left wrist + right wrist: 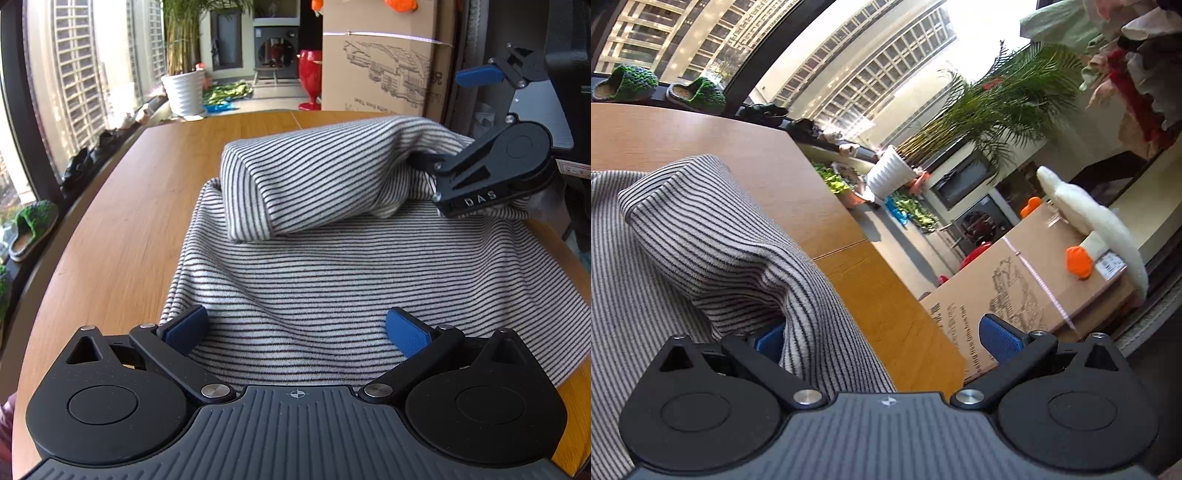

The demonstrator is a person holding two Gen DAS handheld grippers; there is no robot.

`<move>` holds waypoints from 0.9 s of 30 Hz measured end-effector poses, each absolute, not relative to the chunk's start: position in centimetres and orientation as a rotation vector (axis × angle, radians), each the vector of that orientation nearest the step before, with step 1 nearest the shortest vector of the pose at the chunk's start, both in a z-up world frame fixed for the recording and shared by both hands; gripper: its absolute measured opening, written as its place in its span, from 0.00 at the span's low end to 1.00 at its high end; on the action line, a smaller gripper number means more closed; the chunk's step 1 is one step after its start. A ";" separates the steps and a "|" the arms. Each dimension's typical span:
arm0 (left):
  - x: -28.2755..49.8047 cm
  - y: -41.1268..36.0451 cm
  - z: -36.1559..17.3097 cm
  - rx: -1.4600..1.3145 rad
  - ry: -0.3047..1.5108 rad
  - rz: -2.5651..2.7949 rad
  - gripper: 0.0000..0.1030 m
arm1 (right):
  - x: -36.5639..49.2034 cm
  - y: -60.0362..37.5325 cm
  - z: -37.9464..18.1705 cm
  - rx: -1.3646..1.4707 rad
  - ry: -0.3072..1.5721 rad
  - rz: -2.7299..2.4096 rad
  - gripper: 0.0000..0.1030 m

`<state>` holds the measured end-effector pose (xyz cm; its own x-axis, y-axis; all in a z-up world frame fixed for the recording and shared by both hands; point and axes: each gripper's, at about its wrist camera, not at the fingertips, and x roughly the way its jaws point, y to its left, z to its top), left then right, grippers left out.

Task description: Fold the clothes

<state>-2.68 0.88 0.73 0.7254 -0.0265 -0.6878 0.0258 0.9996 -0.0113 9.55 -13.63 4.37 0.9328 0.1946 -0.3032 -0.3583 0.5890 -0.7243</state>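
1. Left wrist view: the left tool (295, 328) hovers wide and empty over the near hem of the striped shirt (332, 280). Ahead, the right tool (476, 110) stands wide, one finger under the raised fold; the fold may slump unevenly.
2. Right wrist view: the right tool (886, 339) grips nothing. The wooden surface (798, 199) is smooth, so cloth may slide. A box (1015, 295) and plant (990, 118) stand beyond.

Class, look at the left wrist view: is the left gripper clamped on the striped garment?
No. The left gripper is open, blue pads spread wide over the striped garment.
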 end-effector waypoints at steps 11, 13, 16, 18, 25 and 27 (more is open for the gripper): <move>-3.2 0.1 0.5 0.004 0.758 -0.025 1.00 | 7.9 -17.8 6.8 -0.675 0.309 0.438 1.00; -3.2 -0.1 0.5 0.004 0.761 -0.024 1.00 | 8.2 -18.0 6.9 -0.659 0.331 0.437 1.00; -2.5 -0.3 0.9 0.006 0.774 -0.018 1.00 | 8.9 -18.2 6.8 -0.629 0.367 0.443 1.00; -2.1 -0.6 1.3 0.010 0.784 -0.011 1.00 | 9.4 -17.8 6.3 -0.598 0.402 0.449 1.00; 1.5 -0.7 2.7 0.010 0.759 0.006 1.00 | 12.4 -20.9 4.4 -0.012 0.771 0.588 1.00; 2.7 -0.4 2.0 0.007 0.795 0.022 1.00 | 12.6 -22.7 2.7 0.167 0.815 0.616 1.00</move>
